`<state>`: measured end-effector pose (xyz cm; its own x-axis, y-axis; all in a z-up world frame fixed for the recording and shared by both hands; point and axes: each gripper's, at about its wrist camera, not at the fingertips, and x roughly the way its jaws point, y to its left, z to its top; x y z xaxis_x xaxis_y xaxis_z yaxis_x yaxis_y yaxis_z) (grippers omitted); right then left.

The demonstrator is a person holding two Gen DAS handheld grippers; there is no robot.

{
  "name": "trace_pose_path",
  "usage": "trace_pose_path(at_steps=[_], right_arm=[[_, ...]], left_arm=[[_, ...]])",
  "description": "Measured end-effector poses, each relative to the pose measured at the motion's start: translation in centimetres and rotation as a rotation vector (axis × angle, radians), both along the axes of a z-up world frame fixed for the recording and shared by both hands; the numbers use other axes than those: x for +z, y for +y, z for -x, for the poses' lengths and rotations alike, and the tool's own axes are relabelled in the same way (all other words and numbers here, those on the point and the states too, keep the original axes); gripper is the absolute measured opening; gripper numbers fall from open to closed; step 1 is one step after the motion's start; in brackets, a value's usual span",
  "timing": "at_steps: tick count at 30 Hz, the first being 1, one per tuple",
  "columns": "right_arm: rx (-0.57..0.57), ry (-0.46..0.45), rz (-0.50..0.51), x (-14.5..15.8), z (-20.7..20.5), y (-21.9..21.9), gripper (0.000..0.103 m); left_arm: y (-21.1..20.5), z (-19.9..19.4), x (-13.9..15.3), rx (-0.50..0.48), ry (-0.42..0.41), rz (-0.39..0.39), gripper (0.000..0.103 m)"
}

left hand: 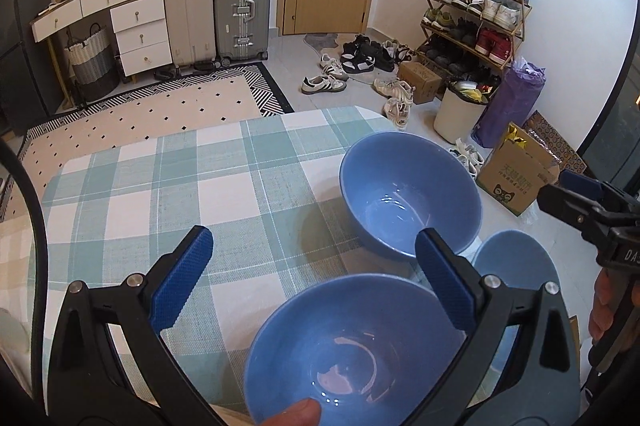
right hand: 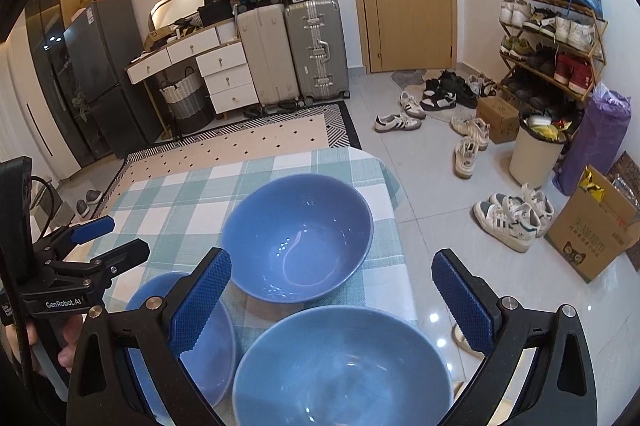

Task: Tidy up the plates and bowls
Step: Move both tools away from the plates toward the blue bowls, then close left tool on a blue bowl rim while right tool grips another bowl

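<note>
1. Left wrist: our left gripper point(left hand: 314, 276) is spread wide and holds nothing; the near bowl point(left hand: 352, 350) sits under it, the far bowl point(left hand: 410, 194) past its right finger, on the checked tablecloth point(left hand: 180, 178).
2. Right wrist: our right gripper point(right hand: 332, 300) gapes empty; the nearest bowl point(right hand: 344, 370) lies between its fingers, the plate point(right hand: 192, 338) behind the left finger.

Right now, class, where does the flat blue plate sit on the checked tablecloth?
In the right wrist view the flat blue plate lies at lower left, beside the near blue bowl and just in front of the far blue bowl.
</note>
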<state>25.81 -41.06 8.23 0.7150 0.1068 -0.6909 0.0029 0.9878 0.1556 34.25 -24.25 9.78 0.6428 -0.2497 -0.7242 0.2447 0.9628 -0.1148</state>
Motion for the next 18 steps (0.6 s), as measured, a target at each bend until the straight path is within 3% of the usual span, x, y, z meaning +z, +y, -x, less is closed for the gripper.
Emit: trace_pose_path(at_steps=[13, 18], right_arm=[[-0.017, 0.105, -0.093, -4.3, -4.7, -2.0, 0.101], [-0.015, 0.152, -0.092, -5.7, -5.9, -2.2, 0.087]], left_arm=[[-2.8, -5.3, -3.3, -0.007, 0.081, -0.024, 0.101], [-3.9, -7.0, -4.7, -0.014, 0.102, -0.032, 0.101]])
